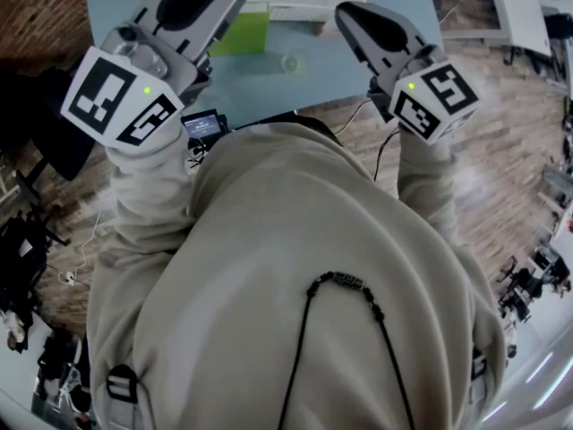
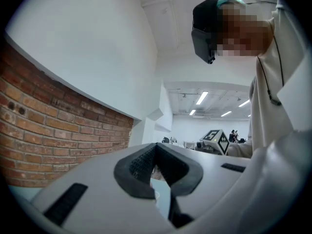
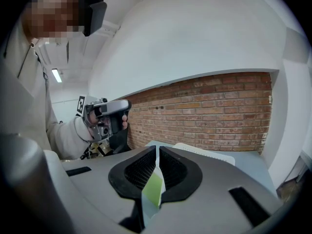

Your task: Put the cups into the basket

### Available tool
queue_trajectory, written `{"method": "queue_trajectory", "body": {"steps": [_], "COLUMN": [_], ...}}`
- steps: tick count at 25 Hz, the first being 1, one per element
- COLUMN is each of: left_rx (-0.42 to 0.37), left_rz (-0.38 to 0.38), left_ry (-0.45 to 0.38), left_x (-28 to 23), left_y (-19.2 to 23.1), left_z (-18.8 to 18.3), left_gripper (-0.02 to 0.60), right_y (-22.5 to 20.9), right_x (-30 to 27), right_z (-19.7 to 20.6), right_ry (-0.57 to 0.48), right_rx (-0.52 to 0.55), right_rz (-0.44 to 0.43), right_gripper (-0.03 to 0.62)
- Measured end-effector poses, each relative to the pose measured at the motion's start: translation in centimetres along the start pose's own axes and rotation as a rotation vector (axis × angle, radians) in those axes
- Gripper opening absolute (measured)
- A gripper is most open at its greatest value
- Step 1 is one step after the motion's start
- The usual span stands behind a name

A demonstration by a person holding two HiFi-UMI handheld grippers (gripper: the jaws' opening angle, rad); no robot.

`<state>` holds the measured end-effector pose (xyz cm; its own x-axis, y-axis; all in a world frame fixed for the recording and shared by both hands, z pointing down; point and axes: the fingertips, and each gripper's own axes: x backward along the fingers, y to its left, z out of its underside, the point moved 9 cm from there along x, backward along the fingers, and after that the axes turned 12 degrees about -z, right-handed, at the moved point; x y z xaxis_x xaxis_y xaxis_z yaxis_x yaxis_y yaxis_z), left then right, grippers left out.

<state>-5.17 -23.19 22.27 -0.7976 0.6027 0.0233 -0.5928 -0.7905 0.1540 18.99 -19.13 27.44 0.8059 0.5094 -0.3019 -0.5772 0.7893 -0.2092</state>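
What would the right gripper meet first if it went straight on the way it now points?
Most likely the light blue table, just beside the white basket; depth is unclear, so its rim might come first. Nothing nearer blocks the right gripper.

The right gripper [image 3: 157, 155] fills the bottom of the frame. Its black ribbed pads [image 3: 139, 172] are pressed together at the tips, with nothing gripped. Through the narrow slit lower down shows a lime-green patch [image 3: 153, 189]. Just beyond the jaws, right of centre, lies the rim of a white basket [image 3: 204, 152] on a pale blue table [image 3: 253, 165]. A brick wall [image 3: 204, 111] crosses the middle under a white wall [image 3: 195, 38]. At centre left a sleeved hand [image 3: 123, 123] holds the left gripper [image 3: 108, 112].
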Motion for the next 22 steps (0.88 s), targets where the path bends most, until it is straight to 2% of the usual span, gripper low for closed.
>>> {"method": "queue_trajectory", "body": {"steps": [6,10,14,18,22], "left_rx": [0.048,0.079,0.166,0.166,0.16], "left_rz": [0.018,0.016,0.025,-0.012,0.005], "left_ry": [0.078,0.088,0.095,0.122,0.152], "left_x": [1.0,2.3,2.2,2.2,1.6], "left_y": [-0.2,0.6,0.3,0.1,-0.5], "left_z": [0.7,0.0,0.8,1.5,1.4], "left_gripper": [-0.005,-0.005,-0.005,-0.005,-0.005], "right_y": [0.7,1.3,1.5,1.7,1.2], "right_x": [0.4,-0.1,0.0,-0.4,-0.3], "right_z": [1.1,1.4,2.0,1.6,2.3], "right_ry": [0.009,0.017,0.011,0.006,0.047], "right_rx": [-0.055,-0.072,-0.109,-0.117,-0.111], "right_rz": [0.035,0.043,0.055,0.057,0.064], "right_gripper": [0.014,0.014,0.014,0.015,0.017]}}
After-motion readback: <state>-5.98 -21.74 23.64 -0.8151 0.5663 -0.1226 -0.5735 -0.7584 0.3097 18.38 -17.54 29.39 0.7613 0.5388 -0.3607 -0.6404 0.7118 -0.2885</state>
